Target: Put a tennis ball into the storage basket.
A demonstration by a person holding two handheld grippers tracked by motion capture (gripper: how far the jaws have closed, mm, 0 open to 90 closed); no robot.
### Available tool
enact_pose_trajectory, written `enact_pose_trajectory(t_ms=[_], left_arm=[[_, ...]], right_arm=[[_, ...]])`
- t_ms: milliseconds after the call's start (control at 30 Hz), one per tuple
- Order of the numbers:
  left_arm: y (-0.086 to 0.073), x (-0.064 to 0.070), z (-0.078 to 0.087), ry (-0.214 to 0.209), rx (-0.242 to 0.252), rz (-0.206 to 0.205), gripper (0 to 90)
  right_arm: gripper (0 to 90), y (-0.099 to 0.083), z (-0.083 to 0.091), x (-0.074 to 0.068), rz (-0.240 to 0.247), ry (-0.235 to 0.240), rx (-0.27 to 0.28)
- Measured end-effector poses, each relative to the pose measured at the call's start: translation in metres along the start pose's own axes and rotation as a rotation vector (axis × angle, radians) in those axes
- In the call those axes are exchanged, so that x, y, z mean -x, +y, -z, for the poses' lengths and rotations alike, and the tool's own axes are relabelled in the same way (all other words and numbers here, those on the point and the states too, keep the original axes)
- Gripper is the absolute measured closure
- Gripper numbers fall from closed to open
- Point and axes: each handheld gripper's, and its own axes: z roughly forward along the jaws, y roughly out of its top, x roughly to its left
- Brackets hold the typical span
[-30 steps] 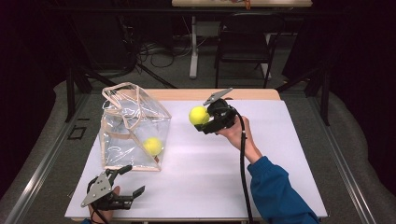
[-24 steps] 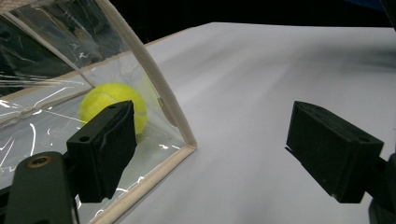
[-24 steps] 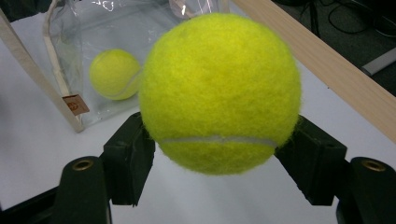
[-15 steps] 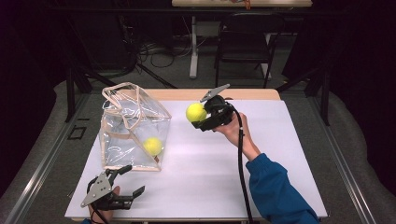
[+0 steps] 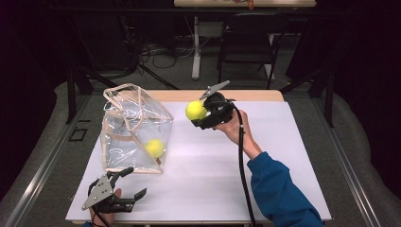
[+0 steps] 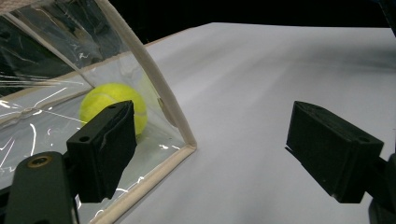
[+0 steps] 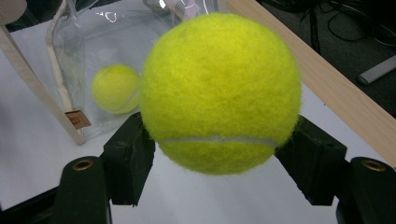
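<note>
My right gripper (image 5: 198, 115) is shut on a yellow tennis ball (image 5: 195, 110) (image 7: 220, 93), held in the air above the white table, to the right of a clear plastic bag (image 5: 135, 127) with cream trim. A second tennis ball (image 5: 154, 148) (image 6: 113, 105) (image 7: 115, 88) lies inside the bag near its lower right corner. My left gripper (image 5: 130, 182) (image 6: 212, 154) rests near the table's front left edge, just below the bag, jaws wide open with nothing between them.
The white table top (image 5: 283, 156) has a wooden strip (image 5: 246, 95) along its far edge. A black chair (image 5: 249, 45) and cables on the floor lie beyond the table. A blue sleeve (image 5: 279, 189) crosses the right front area.
The right gripper has carried the ball slightly left toward the bag. The left gripper has stayed still.
</note>
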Motion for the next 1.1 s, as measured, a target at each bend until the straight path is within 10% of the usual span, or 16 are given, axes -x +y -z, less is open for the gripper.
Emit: enact_pose_trajectory(t_ms=[1100], left_arm=[[0.0, 0.0, 0.0, -0.001, 0.003, 0.001, 15.8]], right_arm=[[30.2, 0.027, 0.001, 0.0, 0.022, -0.007, 0.006]])
